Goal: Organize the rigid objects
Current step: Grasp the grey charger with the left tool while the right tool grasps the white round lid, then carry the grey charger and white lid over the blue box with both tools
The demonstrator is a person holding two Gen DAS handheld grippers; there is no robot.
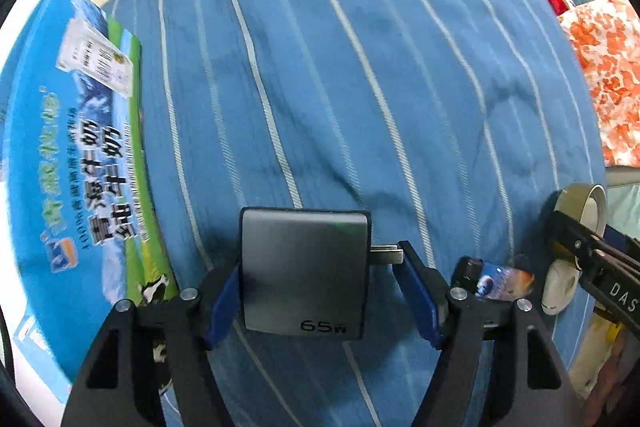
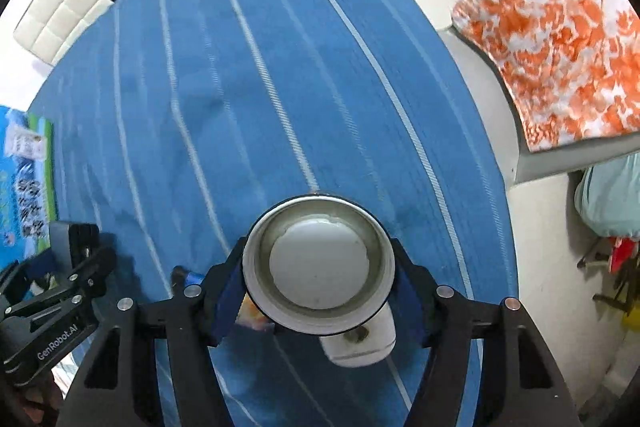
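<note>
Left gripper clamps the charger, right gripper clamps the tape roll; neither placed, card and white piece remain near the bed's edge.

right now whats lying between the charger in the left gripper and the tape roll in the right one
In the left wrist view, a small lighter with a printed wrap lies on the striped blue cloth, between the grey 65W charger and the tape roll.

Blue white-striped cloth, grey charger, orange-and-white floral fabric.
</note>
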